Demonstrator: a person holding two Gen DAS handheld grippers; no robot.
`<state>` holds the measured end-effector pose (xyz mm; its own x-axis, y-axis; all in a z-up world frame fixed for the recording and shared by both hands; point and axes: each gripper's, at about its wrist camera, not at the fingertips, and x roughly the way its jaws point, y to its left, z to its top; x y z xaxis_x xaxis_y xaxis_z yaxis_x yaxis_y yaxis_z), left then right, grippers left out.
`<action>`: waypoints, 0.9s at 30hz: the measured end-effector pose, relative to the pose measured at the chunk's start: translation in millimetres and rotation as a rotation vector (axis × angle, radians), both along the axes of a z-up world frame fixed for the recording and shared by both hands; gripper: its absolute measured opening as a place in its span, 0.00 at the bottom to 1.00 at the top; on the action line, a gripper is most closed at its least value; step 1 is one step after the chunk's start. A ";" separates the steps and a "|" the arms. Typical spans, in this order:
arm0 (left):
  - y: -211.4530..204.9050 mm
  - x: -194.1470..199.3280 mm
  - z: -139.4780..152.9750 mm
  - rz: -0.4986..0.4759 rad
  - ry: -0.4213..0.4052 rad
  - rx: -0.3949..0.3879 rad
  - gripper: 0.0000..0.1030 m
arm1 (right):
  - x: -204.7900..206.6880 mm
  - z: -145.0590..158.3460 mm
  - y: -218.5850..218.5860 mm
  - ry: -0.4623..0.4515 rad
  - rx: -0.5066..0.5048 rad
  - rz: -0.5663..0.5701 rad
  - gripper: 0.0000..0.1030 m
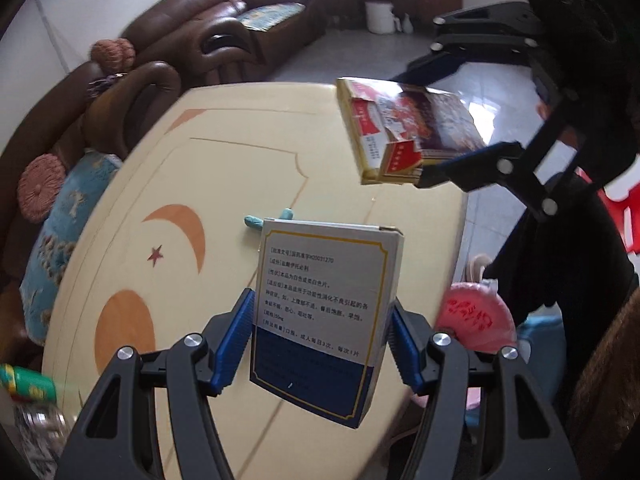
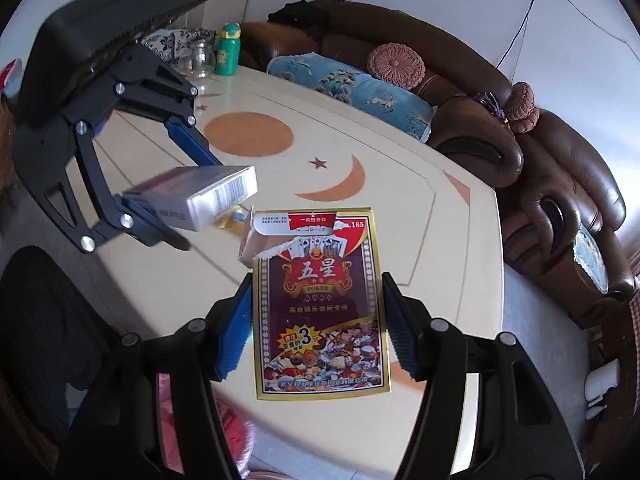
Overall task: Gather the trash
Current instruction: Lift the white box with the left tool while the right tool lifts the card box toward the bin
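- A silver-and-navy medicine box (image 1: 326,320) is held upright between the blue pads (image 1: 234,344) of the left gripper (image 1: 322,340). The printed face carries black text inside a gold border, with a navy band across the lower part.
- The two pads are pressed against the box's narrow sides, roughly at mid-height; the upper part of the box projects beyond the fingertips, and the box is held clear of the table (image 1: 224,184).
- A playing-card box (image 2: 320,304) is clamped between the fingers of the right gripper (image 2: 318,320). Its face is maroon and red with a gold rim, a "POKER" banner and a yellow starburst marked "3". The top flap is torn open.
- The pads (image 2: 234,336) bear on the long side edges of the card box at its lower half; the torn end points away from the gripper, above the table surface.
- In the left wrist view, the card box is seen further off, up and to the right, held by the black fingers of the right gripper above the table's far edge.
- In the right wrist view, the medicine box is seen to the left, its barcoded end turned toward the camera.
- The cream table is marked with an orange disc, a crescent and a small star.
- A pink bag (image 1: 476,316) is visible beside the table edge.
- A brown leather sofa (image 2: 540,168) with blue cushions is located beyond the table.
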<state>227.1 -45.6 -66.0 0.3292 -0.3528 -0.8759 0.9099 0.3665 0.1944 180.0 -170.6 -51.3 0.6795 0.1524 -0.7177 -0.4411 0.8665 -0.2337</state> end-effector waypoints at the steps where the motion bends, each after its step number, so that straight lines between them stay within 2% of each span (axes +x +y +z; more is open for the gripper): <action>1: 2.6 -7.3 1.9 0.014 -0.006 -0.009 0.59 | -3.5 2.5 3.3 -0.012 -0.005 -0.014 0.58; 6: 15.0 -39.2 10.2 0.110 -0.029 -0.064 0.59 | -34.9 8.2 12.6 -0.040 0.010 -0.058 0.58; 13: 28.3 -98.8 22.1 0.189 -0.049 -0.174 0.59 | -80.3 8.9 32.4 -0.067 0.042 -0.069 0.58; 20: 37.3 -138.3 18.0 0.352 -0.098 -0.202 0.59 | -120.2 15.0 27.3 -0.102 0.080 -0.148 0.58; 27: 37.1 -169.7 6.6 0.435 -0.116 -0.223 0.59 | -148.8 15.6 21.8 -0.116 0.093 -0.219 0.58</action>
